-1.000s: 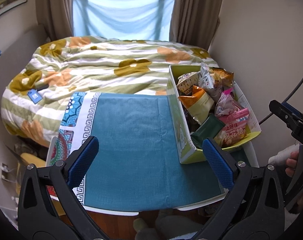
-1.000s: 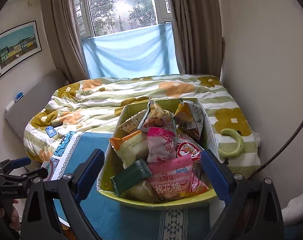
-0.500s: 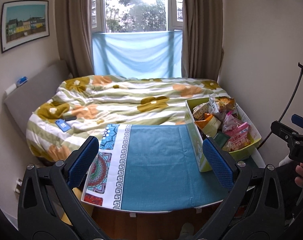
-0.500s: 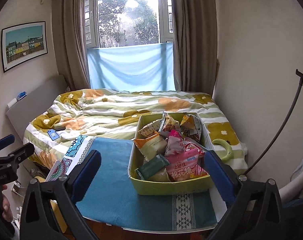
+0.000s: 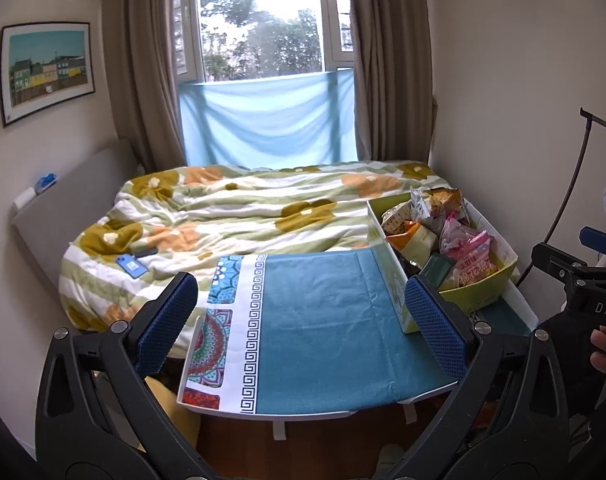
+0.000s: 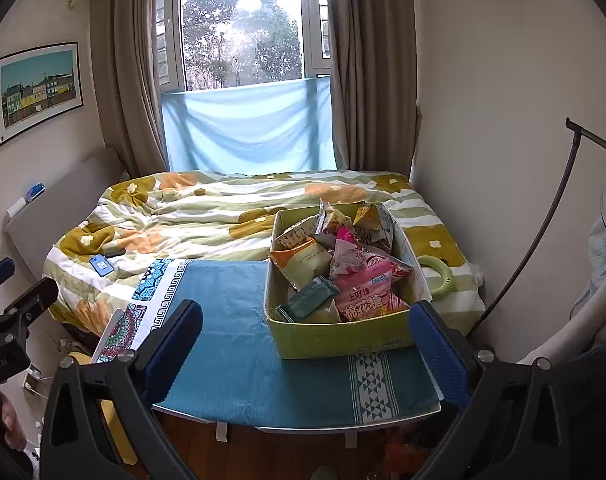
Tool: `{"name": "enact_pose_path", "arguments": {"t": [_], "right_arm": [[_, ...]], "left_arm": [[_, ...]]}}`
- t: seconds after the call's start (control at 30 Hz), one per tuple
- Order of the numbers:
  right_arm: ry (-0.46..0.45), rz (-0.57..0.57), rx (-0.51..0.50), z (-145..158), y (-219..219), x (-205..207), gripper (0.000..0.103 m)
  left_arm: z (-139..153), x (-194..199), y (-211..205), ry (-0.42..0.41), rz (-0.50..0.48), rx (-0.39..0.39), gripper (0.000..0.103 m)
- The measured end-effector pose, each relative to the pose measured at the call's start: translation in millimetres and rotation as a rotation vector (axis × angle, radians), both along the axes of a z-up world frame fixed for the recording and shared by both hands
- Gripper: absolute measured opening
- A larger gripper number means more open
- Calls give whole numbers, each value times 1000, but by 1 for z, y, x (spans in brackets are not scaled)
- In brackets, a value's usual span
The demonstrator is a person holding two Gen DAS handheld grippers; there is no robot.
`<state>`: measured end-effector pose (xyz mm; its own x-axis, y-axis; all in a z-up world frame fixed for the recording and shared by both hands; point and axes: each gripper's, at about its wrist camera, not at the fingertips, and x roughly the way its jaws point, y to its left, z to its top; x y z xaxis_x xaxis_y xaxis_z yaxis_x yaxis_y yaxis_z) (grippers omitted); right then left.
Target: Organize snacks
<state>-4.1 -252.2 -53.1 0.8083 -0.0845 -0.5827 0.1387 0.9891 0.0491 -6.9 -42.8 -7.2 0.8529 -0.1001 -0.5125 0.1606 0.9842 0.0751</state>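
Snacks (image 6: 335,276) crowd the box (image 6: 343,336), lower packets seemingly buried; left tongs (image 5: 301,322) and right tongs (image 6: 305,344) gape empty.

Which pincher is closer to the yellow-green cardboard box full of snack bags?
Right. The right gripper faces the yellow-green cardboard box just ahead; the left gripper sits off to its left, over the blue cloth.
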Motion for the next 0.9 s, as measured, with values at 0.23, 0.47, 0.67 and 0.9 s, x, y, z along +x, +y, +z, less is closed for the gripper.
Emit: {"name": "enact_pose_path", "arguments": {"t": [0.23,0.47,0.67,0.9], "right_arm": [[-3,-4,-1,0,0,-1,103],[-3,-2,-2,0,0,-1,103],[2,-2,-5,1,3,1,102],[3,-1,-5,1,3,1,102]], "left_arm": [[-1,1,1,1,-6,-10,103],[-1,0,2,-6,-6,-13,103],[0,2,3,-9,-4,-15,103],[-1,5,3,-5,-5,-16,103]]}}
